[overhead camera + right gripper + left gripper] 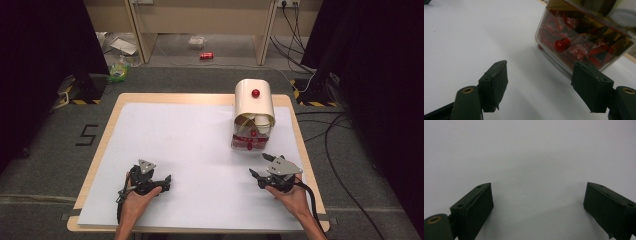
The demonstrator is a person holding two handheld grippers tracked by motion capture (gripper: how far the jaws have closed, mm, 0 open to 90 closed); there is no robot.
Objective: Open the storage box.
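A cream container [254, 105] with a rounded lid and a red knob [255, 93] stands at the back right of the white sheet [190, 150]. Its clear lower front [584, 42] holds red wrapped pieces and carries a second red knob [561, 45]. My right gripper [259, 165] is just in front of the container, held in a hand. In the right gripper view the right gripper [539, 85] is open with bare sheet between its jaws. At the front left my left gripper [167, 182] rests low over the sheet. Seen in its own view, the left gripper [537, 205] is open and empty.
The wooden table edge [305, 150] runs close to the container's right side. Cables [330, 130] lie on the grey floor to the right, and a red can [206, 55] lies beyond the table. A black "5" [86, 135] marks the floor at left.
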